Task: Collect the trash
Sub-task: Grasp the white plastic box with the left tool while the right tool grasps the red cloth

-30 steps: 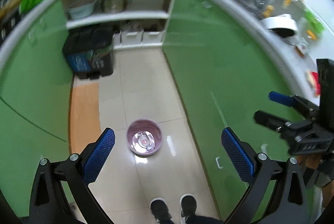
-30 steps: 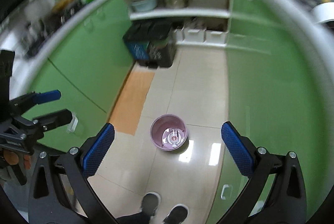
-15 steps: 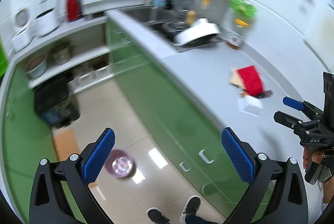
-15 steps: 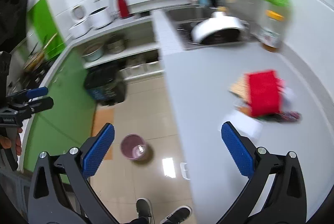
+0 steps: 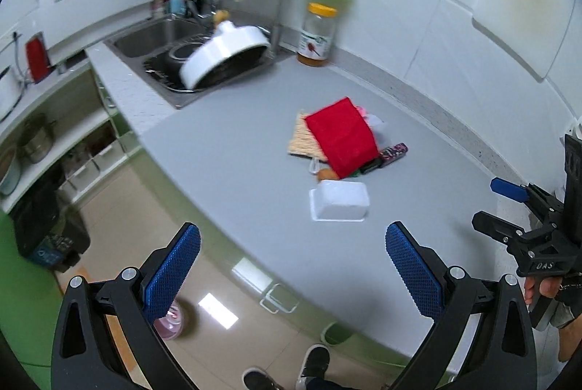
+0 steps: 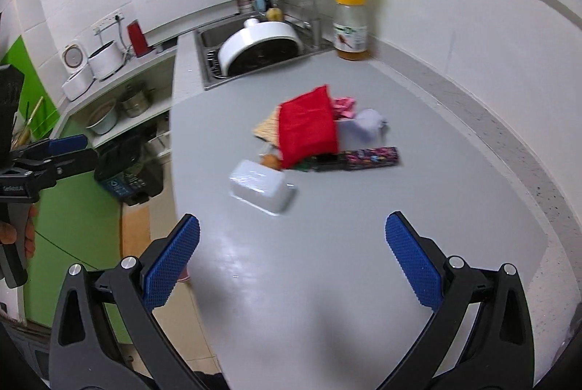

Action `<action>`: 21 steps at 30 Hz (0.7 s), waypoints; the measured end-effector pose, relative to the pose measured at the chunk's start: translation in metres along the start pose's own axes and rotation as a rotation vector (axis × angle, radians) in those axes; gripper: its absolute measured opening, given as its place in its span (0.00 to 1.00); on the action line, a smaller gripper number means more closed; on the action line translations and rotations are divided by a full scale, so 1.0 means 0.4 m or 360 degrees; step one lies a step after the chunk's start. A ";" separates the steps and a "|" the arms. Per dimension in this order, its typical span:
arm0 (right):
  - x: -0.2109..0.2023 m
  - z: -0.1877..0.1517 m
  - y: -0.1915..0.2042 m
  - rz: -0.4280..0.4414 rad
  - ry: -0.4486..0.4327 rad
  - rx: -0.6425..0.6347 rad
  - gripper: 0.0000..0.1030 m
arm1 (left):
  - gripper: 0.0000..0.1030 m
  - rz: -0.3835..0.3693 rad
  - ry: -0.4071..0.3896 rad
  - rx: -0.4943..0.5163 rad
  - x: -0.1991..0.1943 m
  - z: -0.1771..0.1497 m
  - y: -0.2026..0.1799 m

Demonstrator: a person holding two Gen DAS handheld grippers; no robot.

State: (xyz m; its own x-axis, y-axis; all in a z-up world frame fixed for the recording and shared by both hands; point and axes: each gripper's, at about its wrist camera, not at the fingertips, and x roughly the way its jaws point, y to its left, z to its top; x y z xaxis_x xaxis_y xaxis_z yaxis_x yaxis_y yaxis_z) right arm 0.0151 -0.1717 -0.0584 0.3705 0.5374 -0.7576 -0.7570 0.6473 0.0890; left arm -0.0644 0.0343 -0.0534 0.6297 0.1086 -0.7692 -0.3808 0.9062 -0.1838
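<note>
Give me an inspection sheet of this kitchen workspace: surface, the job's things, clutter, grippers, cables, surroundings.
Surface: grey countertop, bare in front of both grippers.
Job's things: trash pile mid-counter: red fabric-like bag lying over a woven straw mat, a white rectangular plastic container nearest the edge, a dark patterned wrapper, crumpled pale and pink scraps. Pink round bin on the floor below.
Clutter: yellow-lidded clear jar by the wall; white pot lid in the steel sink.
Grippers: left gripper open, empty; right gripper open, empty.
Cables: nothing seen on the counter.
Surroundings: green cabinets, open shelves with pots, dark floor bins.
</note>
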 end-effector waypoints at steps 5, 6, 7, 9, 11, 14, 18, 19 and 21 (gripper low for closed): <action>0.021 0.006 -0.043 -0.0027 0.0029 0.0035 0.97 | 0.95 -0.0017 0.0075 0.0060 0.082 0.026 -0.046; 0.026 0.007 -0.052 -0.0033 0.0029 0.0048 0.97 | 0.95 -0.0031 0.0094 0.0077 0.104 0.031 -0.056; 0.030 0.007 -0.064 -0.0043 0.0032 0.0066 0.97 | 0.95 -0.0046 0.0107 0.0089 0.120 0.034 -0.061; 0.038 0.009 -0.081 -0.0048 0.0038 0.0098 0.97 | 0.95 -0.0065 0.0147 0.0111 0.164 0.045 -0.077; 0.054 0.019 -0.097 -0.0054 0.0054 0.0110 0.97 | 0.95 -0.0081 0.0189 0.0123 0.209 0.056 -0.090; 0.081 0.029 -0.124 -0.0060 0.0073 0.0128 0.97 | 0.95 -0.0082 0.0247 0.0150 0.272 0.064 -0.109; 0.118 0.033 -0.160 -0.0061 0.0104 0.0149 0.97 | 0.95 -0.0075 0.0324 0.0161 0.355 0.061 -0.130; 0.125 0.032 -0.167 -0.0061 0.0111 0.0153 0.97 | 0.95 -0.0073 0.0340 0.0159 0.370 0.061 -0.133; 0.139 0.030 -0.183 -0.0061 0.0126 0.0164 0.97 | 0.95 -0.0067 0.0377 0.0156 0.407 0.057 -0.143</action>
State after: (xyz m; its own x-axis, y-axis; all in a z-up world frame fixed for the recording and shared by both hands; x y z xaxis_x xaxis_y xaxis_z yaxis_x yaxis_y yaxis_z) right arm 0.0978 -0.1828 -0.0994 0.3514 0.4693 -0.8101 -0.6823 0.7209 0.1216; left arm 0.0753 0.0095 -0.1540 0.4629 -0.0186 -0.8862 -0.2827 0.9445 -0.1675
